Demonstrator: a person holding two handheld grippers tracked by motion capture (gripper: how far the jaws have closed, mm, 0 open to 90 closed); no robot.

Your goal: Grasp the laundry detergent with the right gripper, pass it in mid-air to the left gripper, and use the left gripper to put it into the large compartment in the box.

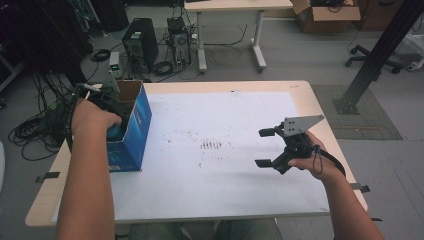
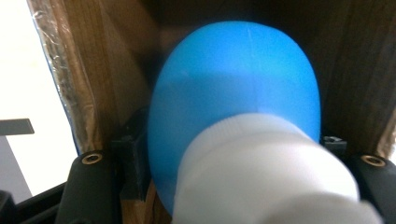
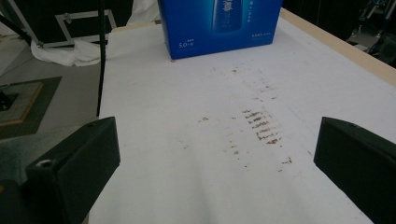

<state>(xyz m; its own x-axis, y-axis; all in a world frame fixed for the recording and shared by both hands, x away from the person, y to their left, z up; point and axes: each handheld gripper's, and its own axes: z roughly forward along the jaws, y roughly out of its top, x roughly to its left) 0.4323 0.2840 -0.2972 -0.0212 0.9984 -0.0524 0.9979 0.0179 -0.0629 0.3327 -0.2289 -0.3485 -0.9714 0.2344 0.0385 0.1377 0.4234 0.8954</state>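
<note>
White-covered table carries an open blue carton at its left edge; left gripper reaches inside, and its own view shows a white-capped blue bottle between its jaws, grip uncertain, while right gripper hovers spread, empty.

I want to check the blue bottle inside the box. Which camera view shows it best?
The left gripper view: the blue bottle with its white cap sits close between the left claw's jaws, inside the brown walls of the box. The high view gives just a blue patch behind the left hand. In the right gripper view the box's blue side hides it.
</note>
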